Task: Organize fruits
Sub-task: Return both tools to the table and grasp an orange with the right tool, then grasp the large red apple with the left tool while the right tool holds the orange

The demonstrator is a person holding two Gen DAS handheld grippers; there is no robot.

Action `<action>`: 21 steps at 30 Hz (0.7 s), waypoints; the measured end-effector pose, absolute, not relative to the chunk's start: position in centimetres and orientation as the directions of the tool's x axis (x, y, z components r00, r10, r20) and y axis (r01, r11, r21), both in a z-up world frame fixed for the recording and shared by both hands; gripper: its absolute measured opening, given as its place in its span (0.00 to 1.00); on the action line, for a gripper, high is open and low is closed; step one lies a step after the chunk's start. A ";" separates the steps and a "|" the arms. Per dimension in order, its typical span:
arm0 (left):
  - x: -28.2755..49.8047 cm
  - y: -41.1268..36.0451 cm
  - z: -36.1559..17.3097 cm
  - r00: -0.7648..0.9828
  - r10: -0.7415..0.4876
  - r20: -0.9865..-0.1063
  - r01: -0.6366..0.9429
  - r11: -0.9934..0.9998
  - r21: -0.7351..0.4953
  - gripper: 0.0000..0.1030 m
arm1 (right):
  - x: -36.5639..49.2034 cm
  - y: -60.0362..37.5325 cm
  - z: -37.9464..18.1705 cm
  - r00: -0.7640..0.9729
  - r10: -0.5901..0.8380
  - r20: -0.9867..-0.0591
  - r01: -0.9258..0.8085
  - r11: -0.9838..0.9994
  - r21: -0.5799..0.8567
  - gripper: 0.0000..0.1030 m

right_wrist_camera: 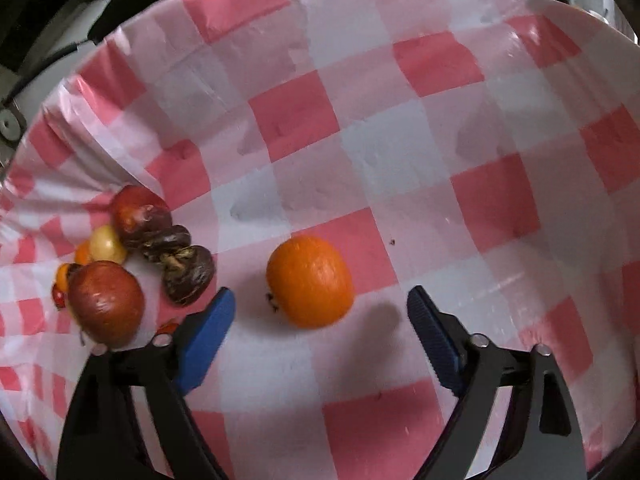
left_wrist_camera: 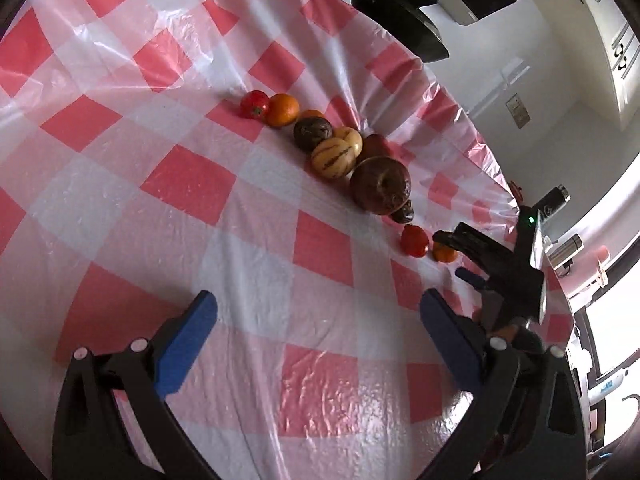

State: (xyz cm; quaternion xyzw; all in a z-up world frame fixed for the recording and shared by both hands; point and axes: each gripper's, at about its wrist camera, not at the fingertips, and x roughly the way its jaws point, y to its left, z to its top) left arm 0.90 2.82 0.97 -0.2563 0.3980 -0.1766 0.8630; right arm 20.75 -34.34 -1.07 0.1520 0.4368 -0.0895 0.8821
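In the left wrist view a row of fruits lies on the red-and-white checked cloth: a red tomato (left_wrist_camera: pixel 254 104), an orange (left_wrist_camera: pixel 283 110), a dark round fruit (left_wrist_camera: pixel 312 133), a striped yellow fruit (left_wrist_camera: pixel 333 158), a big brown fruit (left_wrist_camera: pixel 380 191), a small tomato (left_wrist_camera: pixel 415 241) and a small orange (left_wrist_camera: pixel 445 253). My left gripper (left_wrist_camera: pixel 318 312) is open and empty, well short of the row. The right gripper (left_wrist_camera: pixel 460 254) shows there beside the small orange. In the right wrist view my right gripper (right_wrist_camera: pixel 320 308) is open, with an orange (right_wrist_camera: pixel 310 281) lying loose just ahead between its fingers.
A cluster of brown, dark and yellow fruits (right_wrist_camera: pixel 132 256) lies left of the right gripper. The table's edge (left_wrist_camera: pixel 492 168) runs close behind the row, with a dark chair (left_wrist_camera: pixel 400 16) beyond it. The checked cloth (right_wrist_camera: pixel 400 140) stretches ahead.
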 end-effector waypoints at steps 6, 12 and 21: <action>0.9 2.5 1.0 0.620 -0.492 -0.611 0.101 0.822 -0.560 0.98 | 20.0 -33.9 -1.2 0.632 0.030 -0.774 0.223 0.950 0.219 0.41; 1.0 1.3 1.2 0.609 -0.432 -0.665 0.092 0.872 -0.482 0.99 | 16.8 -35.6 -1.1 0.700 0.086 -0.709 0.252 0.899 0.358 0.41; 7.2 -5.4 2.8 0.593 -0.335 -0.732 0.181 0.941 -0.285 0.99 | 16.1 -36.2 -0.5 0.743 0.047 -0.667 0.286 0.879 0.381 0.41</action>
